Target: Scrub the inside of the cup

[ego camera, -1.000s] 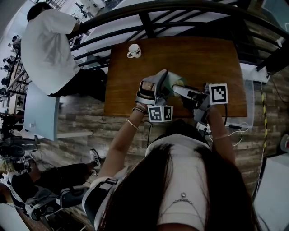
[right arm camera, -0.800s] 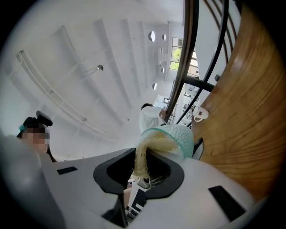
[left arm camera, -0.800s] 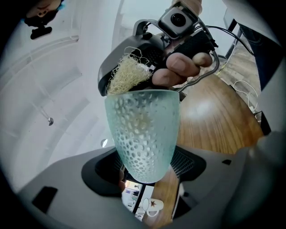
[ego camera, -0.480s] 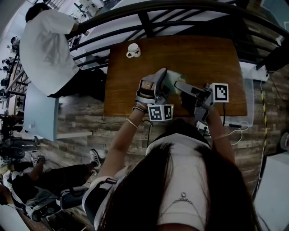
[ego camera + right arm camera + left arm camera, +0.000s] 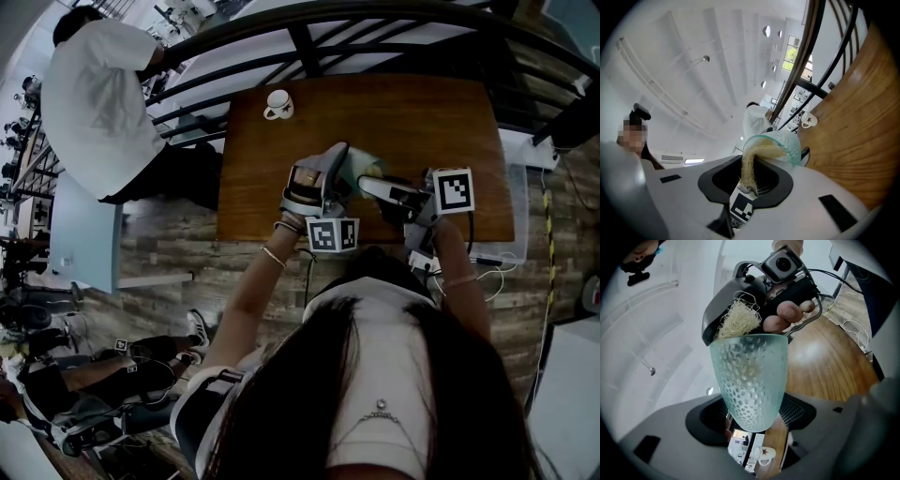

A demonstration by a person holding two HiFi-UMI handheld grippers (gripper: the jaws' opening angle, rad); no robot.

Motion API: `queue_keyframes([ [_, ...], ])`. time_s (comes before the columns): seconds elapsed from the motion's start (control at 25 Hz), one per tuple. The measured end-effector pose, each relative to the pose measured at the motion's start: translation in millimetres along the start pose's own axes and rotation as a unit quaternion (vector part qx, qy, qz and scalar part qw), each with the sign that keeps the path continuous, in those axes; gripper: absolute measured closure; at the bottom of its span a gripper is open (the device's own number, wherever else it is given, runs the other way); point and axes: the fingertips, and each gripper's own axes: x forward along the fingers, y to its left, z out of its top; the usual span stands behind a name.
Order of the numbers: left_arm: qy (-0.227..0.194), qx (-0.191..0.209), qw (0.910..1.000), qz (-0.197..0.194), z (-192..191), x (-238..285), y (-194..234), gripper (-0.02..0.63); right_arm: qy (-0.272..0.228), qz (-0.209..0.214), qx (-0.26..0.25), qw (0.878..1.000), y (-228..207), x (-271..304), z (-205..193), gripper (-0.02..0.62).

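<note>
Since a second ago my right gripper (image 5: 373, 186) is barely shifting at the cup's mouth, nudging a little up the table and back, while my left gripper (image 5: 336, 176) is staying where it was. At the lower left of the head view, a seated person's legs are changing position.

I am holding the cup (image 5: 750, 380), a pale green dimpled glass, with my left gripper (image 5: 752, 418). Its jaws are clamping the lower part of the cup, with the base towards me. The cup is lying roughly level above the wooden table (image 5: 422, 122), with its rim turned towards my right gripper (image 5: 740, 310).

My right gripper (image 5: 750, 180) is keeping its jaws narrow, pinching a tan fibre scrubber (image 5: 749, 173). The scrubber's far end is reaching over the rim and into the cup (image 5: 780, 143).

A white mug (image 5: 277, 105) with a dark leaf-like print is standing at the table's far left corner, well apart from the cup. A person in a white shirt (image 5: 103, 103) is standing beyond the railing (image 5: 309, 37).
</note>
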Motion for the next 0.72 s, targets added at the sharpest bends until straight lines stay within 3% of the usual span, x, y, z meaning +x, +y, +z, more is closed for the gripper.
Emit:
queue_keyframes([
  [0.32,0.004,0.007,1.0,-0.005,-6.0,-1.2,2.7,0.267,0.057,-0.037,-0.067,0.995,0.6,10.0,-4.1,0.513],
  [0.56,0.006,0.018,0.9997,-0.013,-9.3,-3.1,-2.3,0.267,0.11,-0.069,-0.118,0.984,-4.7,13.3,-15.1,0.512],
  [0.72,0.006,0.022,0.9995,-0.022,-9.4,-2.0,-4.7,0.267,0.151,-0.099,-0.16,0.97,-10.3,14.3,-22.4,0.512],
])
